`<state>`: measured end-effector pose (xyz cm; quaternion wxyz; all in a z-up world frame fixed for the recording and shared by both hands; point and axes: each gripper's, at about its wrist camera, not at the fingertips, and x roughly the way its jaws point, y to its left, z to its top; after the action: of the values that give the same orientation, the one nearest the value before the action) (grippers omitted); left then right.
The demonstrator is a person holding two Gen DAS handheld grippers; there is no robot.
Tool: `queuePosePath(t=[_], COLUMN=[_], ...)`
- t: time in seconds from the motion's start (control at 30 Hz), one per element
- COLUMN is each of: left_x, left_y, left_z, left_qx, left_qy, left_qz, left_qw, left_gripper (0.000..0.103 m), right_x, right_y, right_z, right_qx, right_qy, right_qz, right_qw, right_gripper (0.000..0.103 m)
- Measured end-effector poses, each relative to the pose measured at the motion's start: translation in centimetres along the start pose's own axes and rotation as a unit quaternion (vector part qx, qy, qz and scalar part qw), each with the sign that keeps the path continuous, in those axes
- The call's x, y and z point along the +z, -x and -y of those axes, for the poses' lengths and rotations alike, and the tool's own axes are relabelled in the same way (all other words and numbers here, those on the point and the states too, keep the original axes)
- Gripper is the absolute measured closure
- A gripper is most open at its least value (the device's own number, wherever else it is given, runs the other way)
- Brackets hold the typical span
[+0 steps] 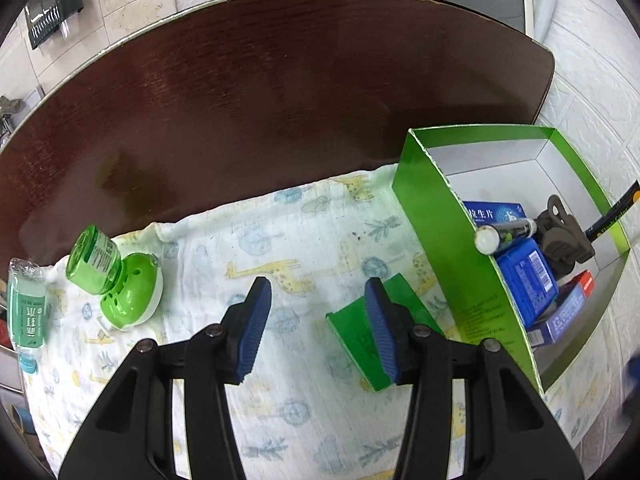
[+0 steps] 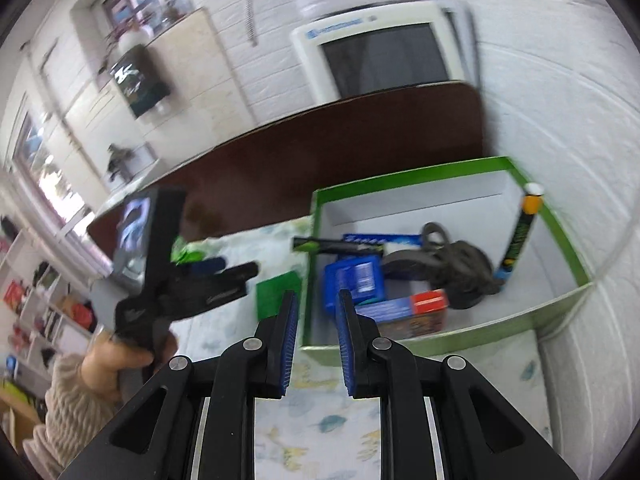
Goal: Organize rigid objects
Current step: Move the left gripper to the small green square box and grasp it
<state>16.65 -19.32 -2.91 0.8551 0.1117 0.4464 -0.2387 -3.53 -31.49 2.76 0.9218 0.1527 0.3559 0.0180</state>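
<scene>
A green cardboard box (image 1: 436,224) stands on the patterned cloth at the right; it also shows in the right wrist view (image 2: 568,248). Inside lie blue packets (image 1: 528,276), a dark clip (image 1: 560,236), a tube (image 1: 508,234) and a black marker (image 2: 516,236). A green bottle in a green-and-white holder (image 1: 120,280) and a pale green packet (image 1: 26,312) lie at the left. My left gripper (image 1: 318,320) is open above the cloth, its right finger over a flat green card (image 1: 356,336). My right gripper (image 2: 318,344) is open and empty, in front of the box.
The cloth (image 1: 280,240) covers the near part of a dark brown table (image 1: 280,100). A white monitor (image 2: 384,52) stands behind the table by a white brick wall. The left gripper and the hand holding it (image 2: 160,308) show in the right wrist view. Shelves stand at the far left.
</scene>
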Motion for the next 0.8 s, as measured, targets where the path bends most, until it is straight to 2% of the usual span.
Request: queuePosePath(t=[0.13,0.23,0.3,0.47,0.53,0.67,0.8], left_x=[0.6,0.8,0.4,-1.7,-3.2,-5.7,-5.4], left_y=[-1.2,-2.2,-2.9,-2.3,-1.4,-0.2,0.6], left_z=[-0.3,0.4,0.4,-1.1,-1.6,-2.2,-2.5], left_qx=[-0.044,-0.049,-0.055,-0.079,-0.079,-0.082,-0.058], left_qy=[0.005,-0.018,-0.026,-0.011,-0.019,-0.045,-0.059], left_qz=[-0.007,-0.017,-0.031,-0.032,-0.026,-0.026,-0.002], left_qw=[0.999,0.9985,0.9977,0.9963,0.9963,0.9953,0.9966], left_gripper=[0.06,0.064,0.067,0.067,0.067,0.068,0.068], right_x=[-2.1,-3.5,-4.1,-4.3,-4.3,-4.9,-5.0], right_y=[-4.5,-7.8,-9.5,-11.6,-11.9,-11.4,-11.5], right_z=[-3.7,-4.6,-4.6,-4.1,-3.4,-0.4,1.1], right_qx=[0.01,0.01,-0.007,-0.062,-0.069,-0.023,0.009], right_qy=[0.057,0.051,0.037,0.018,-0.006,-0.108,-0.198], right_qz=[-0.074,-0.118,-0.13,-0.12,-0.111,-0.073,-0.044], right_qw=[0.996,0.992,0.991,0.991,0.991,0.991,0.979], right_gripper=[0.084,0.084,0.084,0.084,0.084,0.084,0.084])
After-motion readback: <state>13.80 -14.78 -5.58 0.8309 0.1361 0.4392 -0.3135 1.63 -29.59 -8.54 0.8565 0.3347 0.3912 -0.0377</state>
